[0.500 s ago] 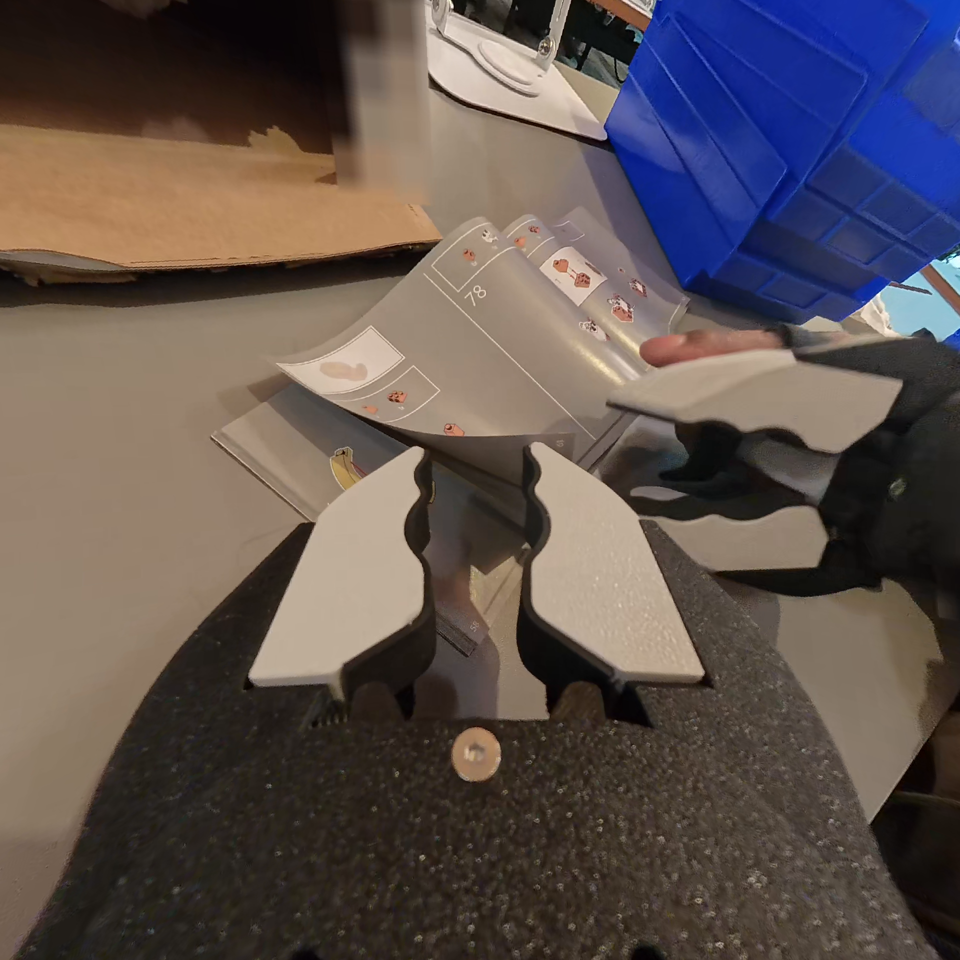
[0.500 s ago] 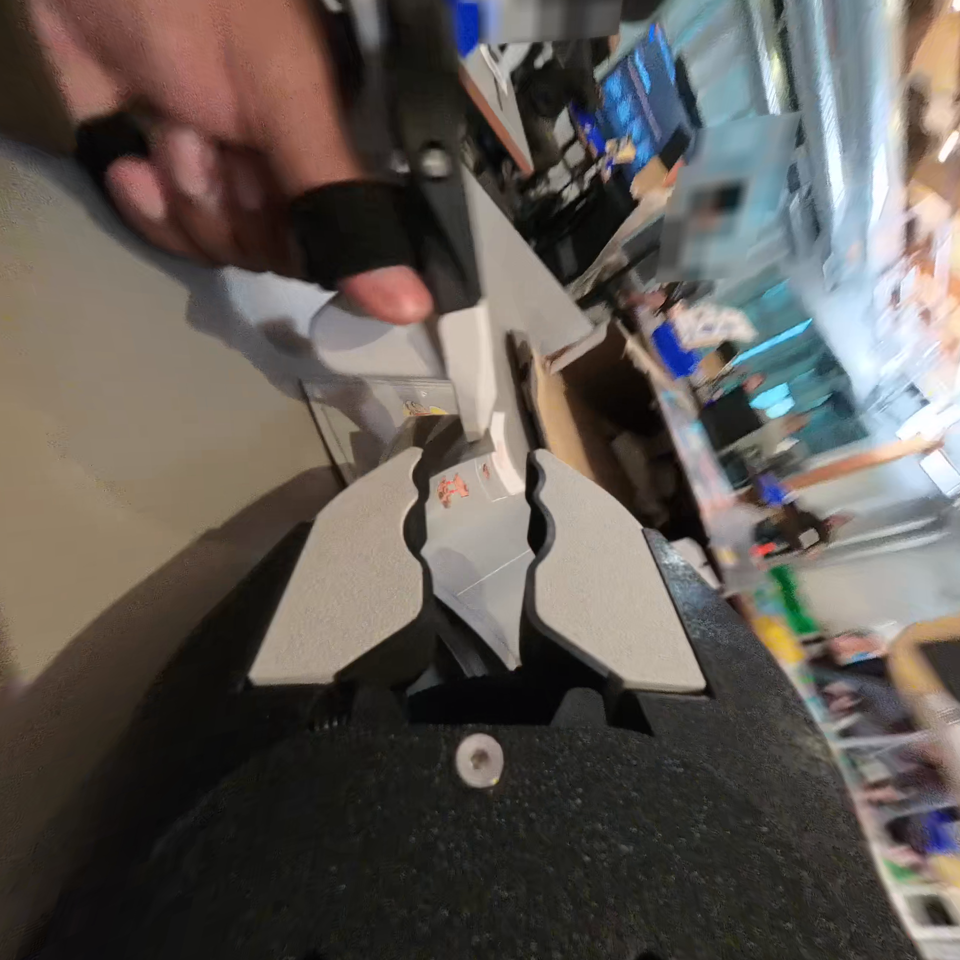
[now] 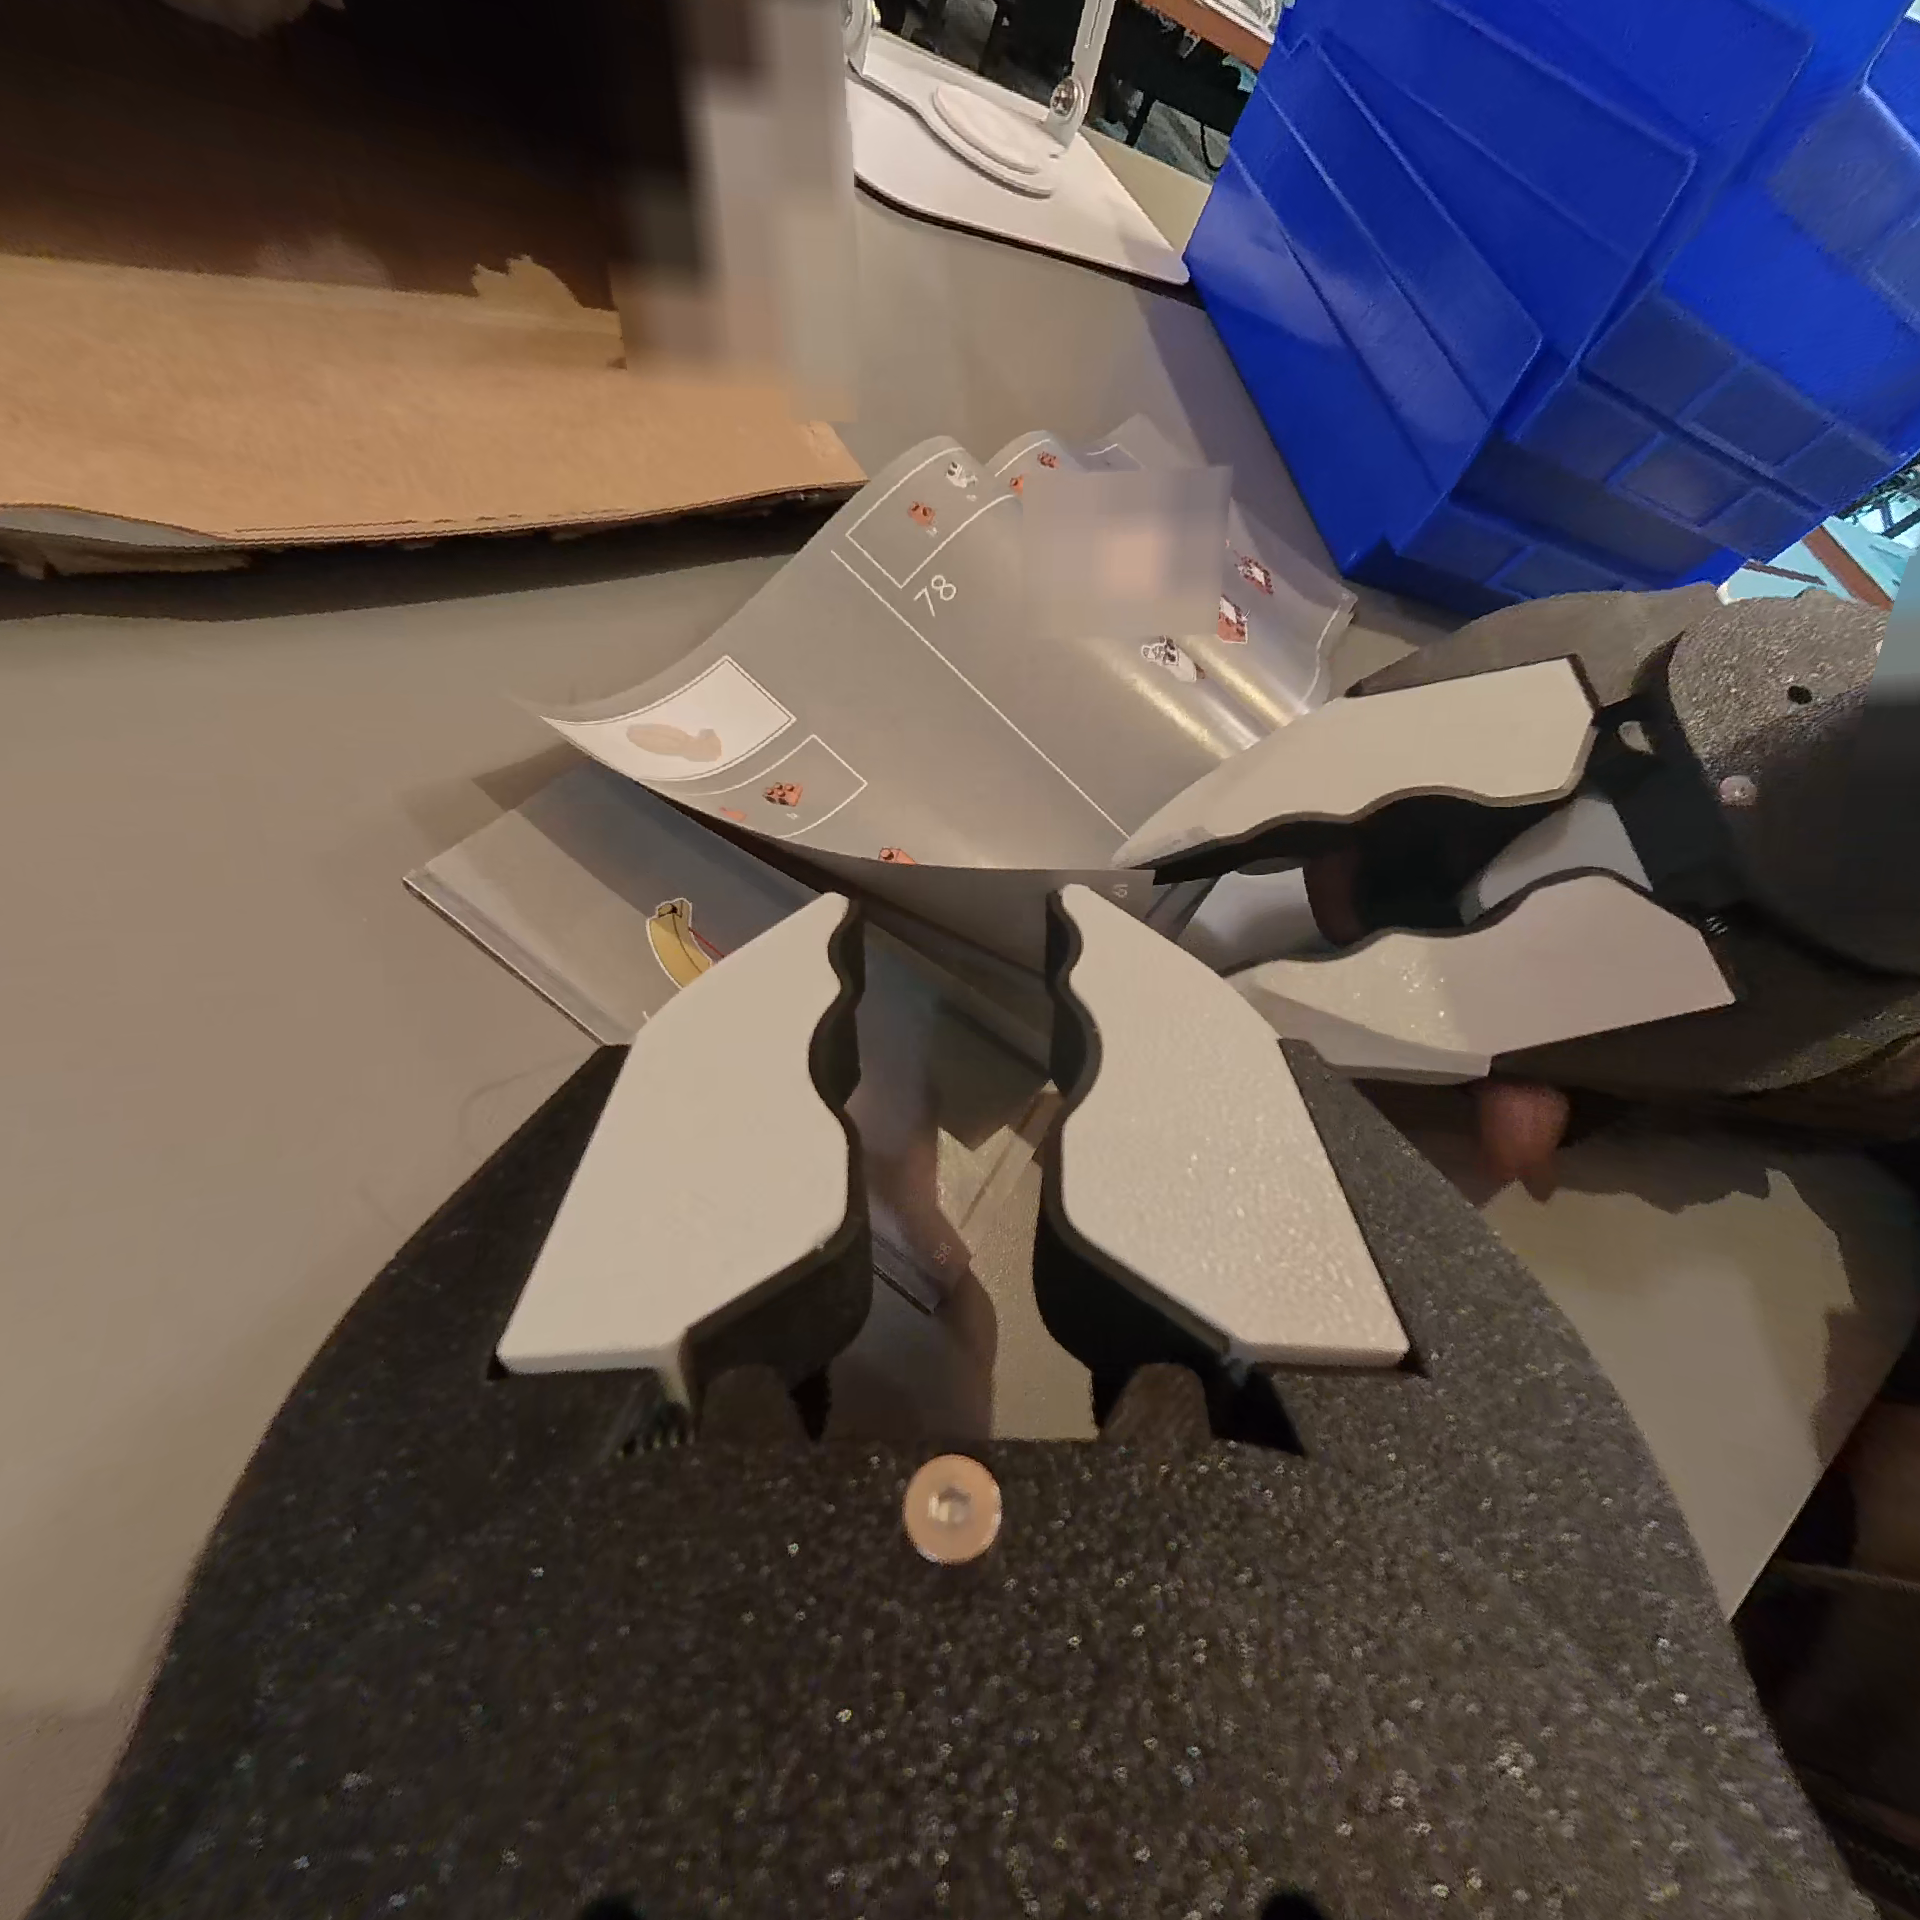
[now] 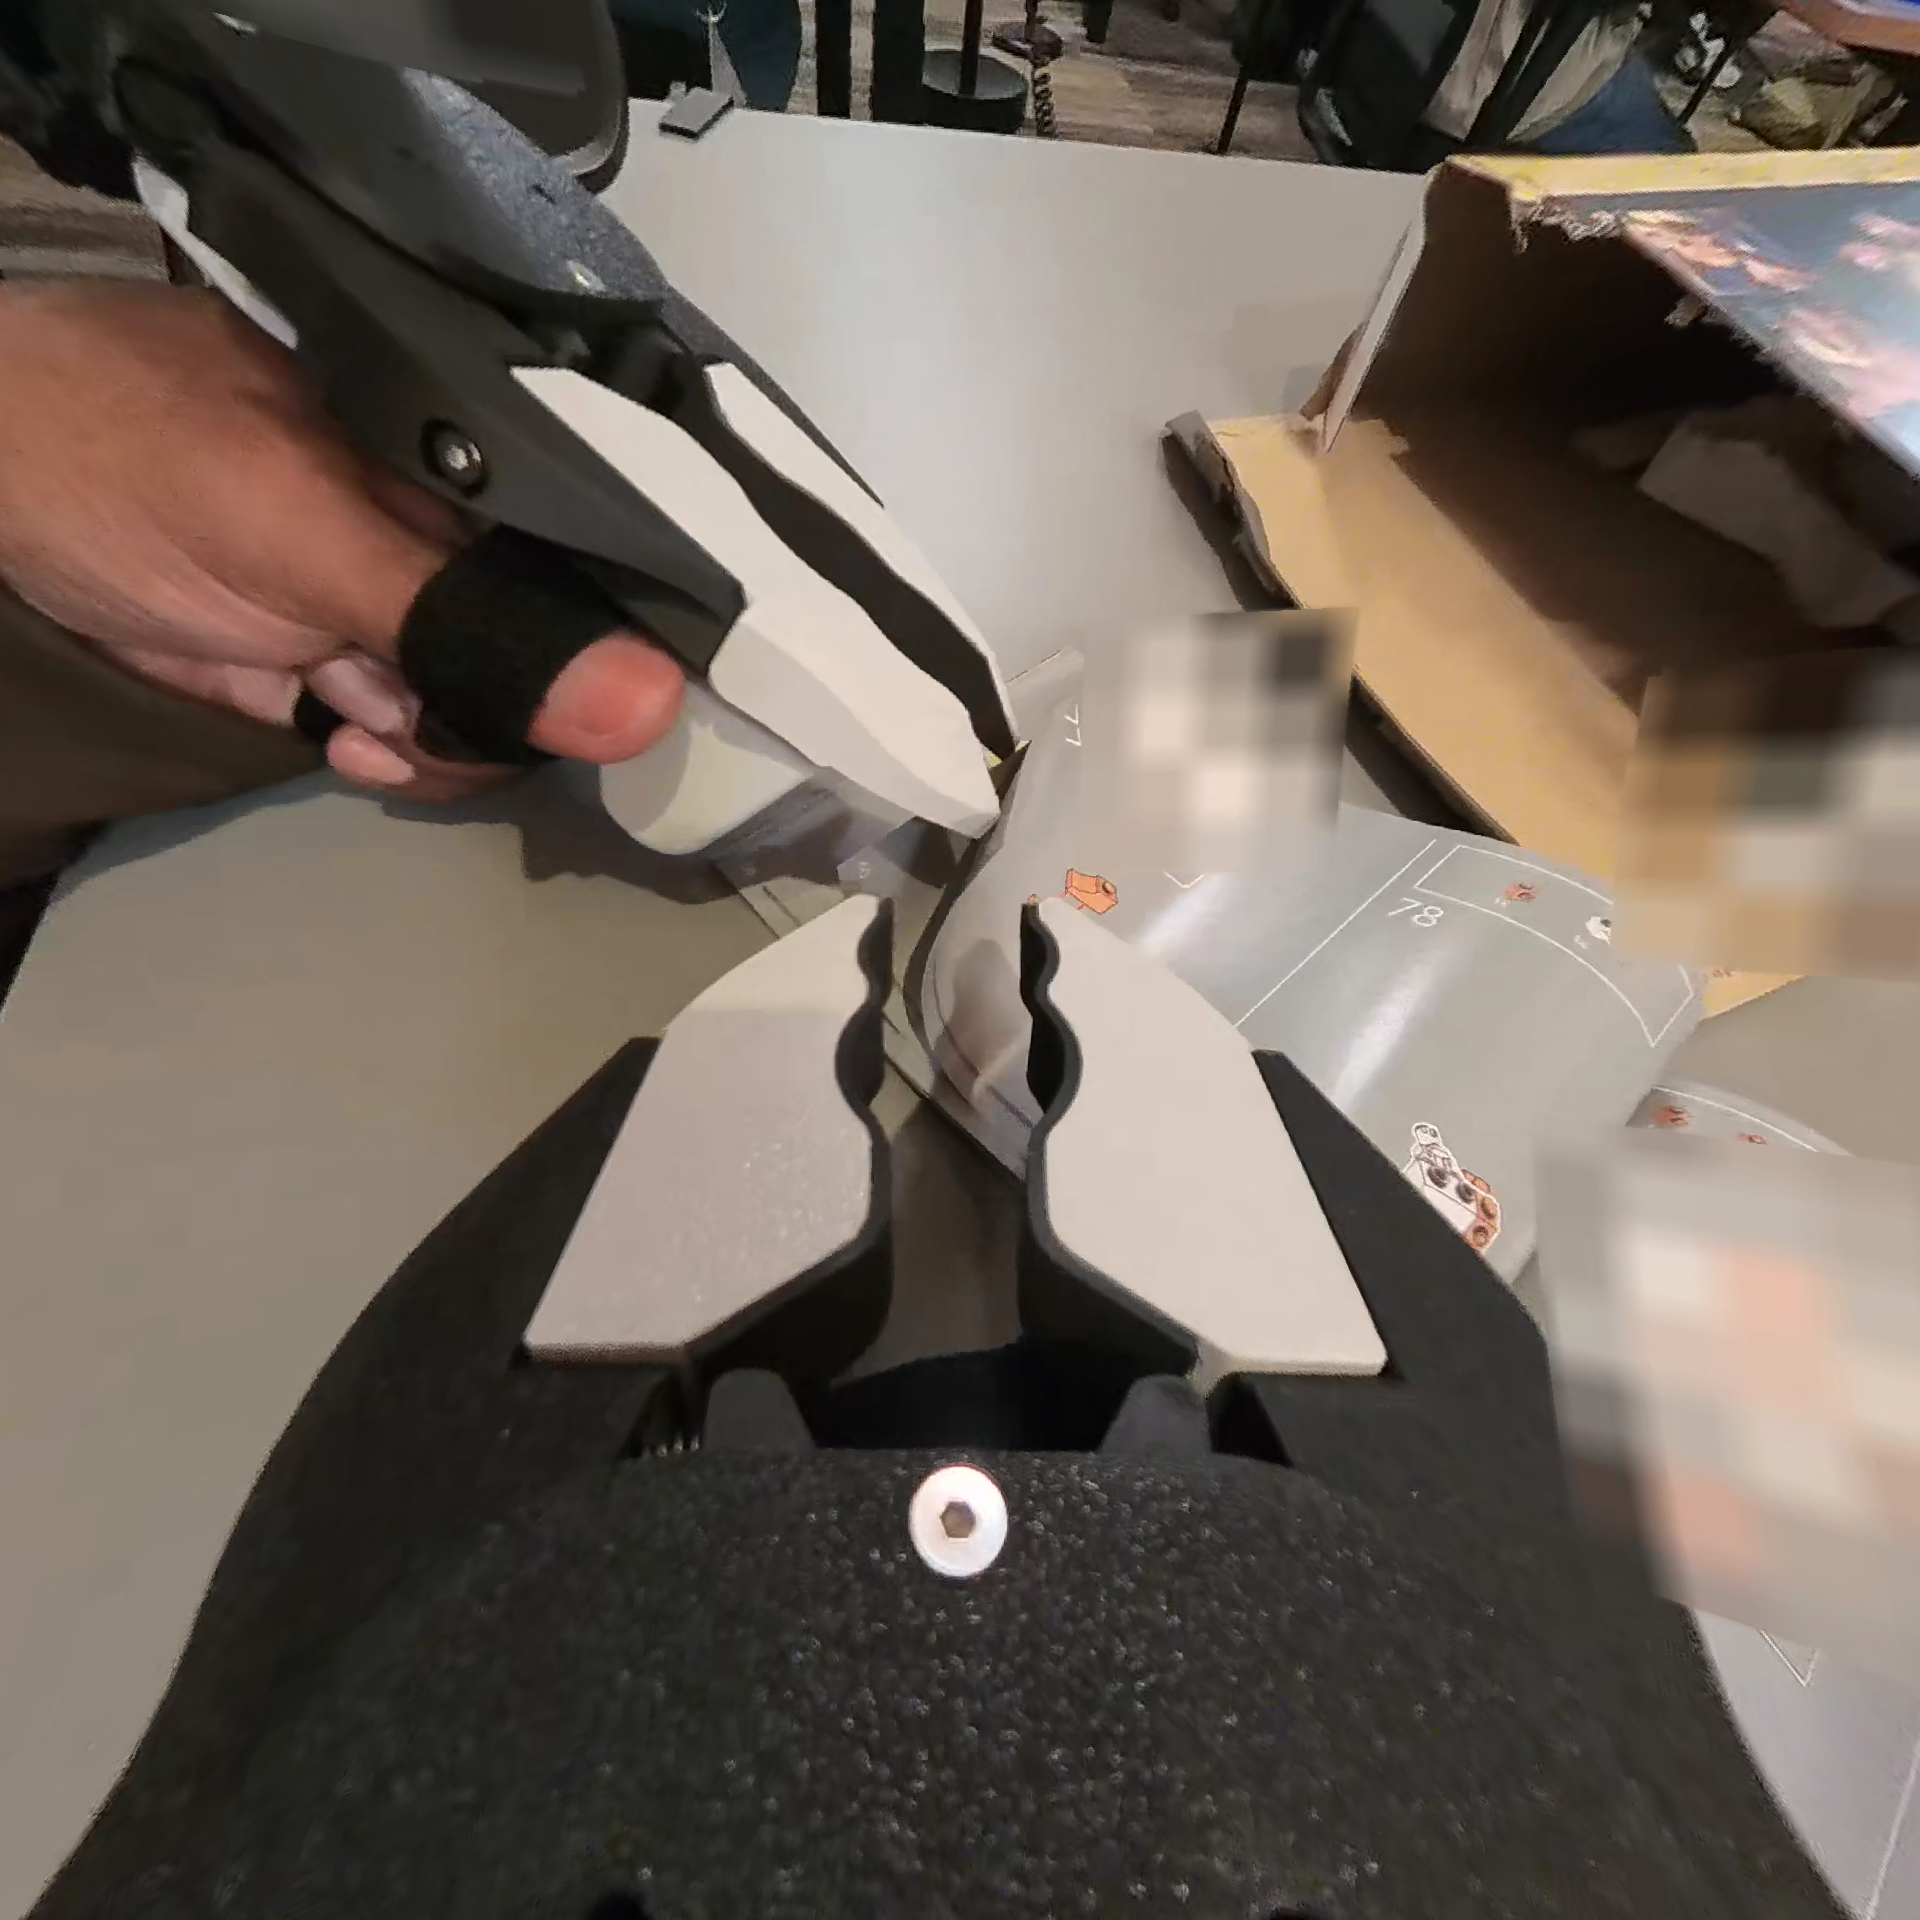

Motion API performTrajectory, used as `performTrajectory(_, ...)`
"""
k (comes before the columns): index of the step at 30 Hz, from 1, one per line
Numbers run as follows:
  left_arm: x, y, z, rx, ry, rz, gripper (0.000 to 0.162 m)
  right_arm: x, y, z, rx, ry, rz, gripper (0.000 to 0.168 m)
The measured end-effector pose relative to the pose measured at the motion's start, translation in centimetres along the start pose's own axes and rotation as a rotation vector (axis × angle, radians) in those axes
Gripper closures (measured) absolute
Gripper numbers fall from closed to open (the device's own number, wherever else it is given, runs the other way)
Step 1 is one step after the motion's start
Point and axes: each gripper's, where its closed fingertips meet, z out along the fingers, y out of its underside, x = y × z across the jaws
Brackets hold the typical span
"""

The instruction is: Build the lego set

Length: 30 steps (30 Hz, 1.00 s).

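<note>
The right gripper [image 4: 956, 914] has swung in around the grey instruction booklet's [image 3: 997, 727] lifted page, jaws apart. The left gripper [image 3: 951, 914], also parted, hovers at the same edge. They're still page-turning; no building yet.

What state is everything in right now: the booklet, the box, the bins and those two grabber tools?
Instruction booklet: lying open on the table.
Lifted page: curled upward, mid-turn.
Cardboard box: open, flap torn.
Blue bins: tilted, stacked.
Left tool: open, page edge between its fingers.
Right tool: open around the page's edge.
</note>
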Motion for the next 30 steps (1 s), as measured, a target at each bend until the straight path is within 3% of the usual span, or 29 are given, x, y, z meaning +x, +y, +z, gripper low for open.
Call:
performTrajectory(6, 0.1, 0.1, 0.1, -0.009, -0.002, 0.014, 0.129, 0.8, -0.3, 0.2, -0.001, 0.063, -0.006, 0.166)
performTrajectory(9, 0.1, 0.1, 0.1, -0.006, -0.002, 0.013, 0.129, 1.5, -0.6, -0.2, 0.012, 0.106, -0.026, 0.167)
performTrajectory(13, 0.1, 0.0, -0.1, 0.004, 0.009, 0.000, 0.129, 4.0, -1.5, -2.2, 0.084, 0.166, 0.046, 0.168)
performTrajectory(16, 0.1, -0.1, -0.1, 0.009, 0.020, -0.008, 0.129, 7.8, -1.4, -5.3, 0.137, 0.312, 0.086, 0.168)
performTrajectory(20, 0.1, -0.1, -0.2, 0.012, 0.031, -0.014, 0.129, 13.2, 1.3, -10.9, 0.124, 0.600, 0.066, 0.168)
performTrajectory(25, 0.2, -0.1, -0.1, 0.012, 0.039, -0.017, 0.129, 15.0, 6.4, -16.6, -0.012, 0.830, -0.031, 0.158)
performTrajectory(30, 0.2, -0.1, 0.0, 0.007, 0.033, -0.011, 0.129, 12.2, 7.4, -17.0, -0.018, 0.777, -0.082, 0.153)
